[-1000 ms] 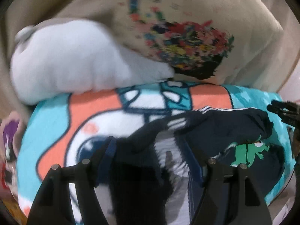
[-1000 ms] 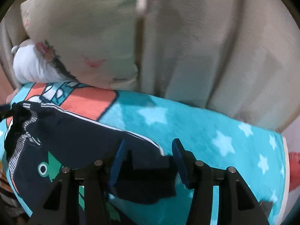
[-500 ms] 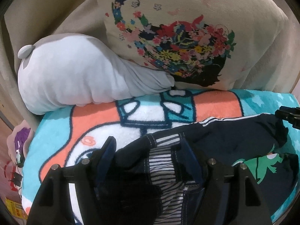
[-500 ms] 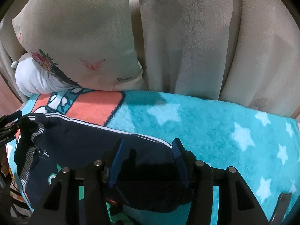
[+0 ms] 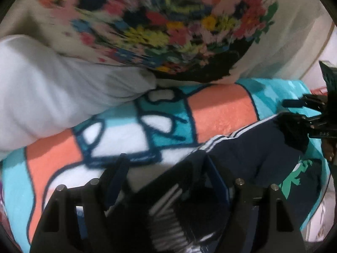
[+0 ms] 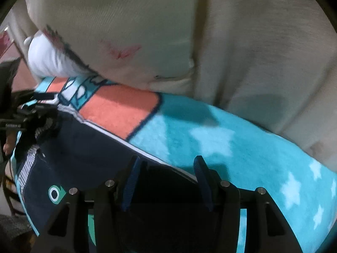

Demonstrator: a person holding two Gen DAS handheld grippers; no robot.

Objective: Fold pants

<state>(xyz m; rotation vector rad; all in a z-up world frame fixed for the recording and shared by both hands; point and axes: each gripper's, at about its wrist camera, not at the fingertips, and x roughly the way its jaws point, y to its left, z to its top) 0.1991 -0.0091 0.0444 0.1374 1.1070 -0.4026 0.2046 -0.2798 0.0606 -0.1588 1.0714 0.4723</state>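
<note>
Turquoise fleece blanket (image 6: 263, 154), with white stars and coral blocks, spreads beneath and ahead of both claws. Beyond them a cream sofa back (image 6: 263, 48) rises at the blanket's far edge. A cream cushion (image 5: 280, 48) printed with a bright flower bouquet leans there, straight past the left gripper (image 5: 166, 168), and a pale grey plush pillow (image 5: 52, 97) lies to that claw's left, its end tucked under the cushion. Both stand close to the far side of the work area.

Navy pants (image 5: 252, 154) with white side stripes and a green cartoon frog lie on the blanket, stretched between the two claws. Their striped waistband (image 5: 168, 217) end sits bunched inside the left gripper; the other end lies inside the right gripper (image 6: 166, 166).

Both claws point steeply downward toward the blanket. A fingertip (image 6: 7, 145) of the person shows beside the left tool in the right wrist view.

Each claw stands a little over half open with dark fabric filling the gap between its blue pads. Whether the pads press on the cloth I cannot tell.
</note>
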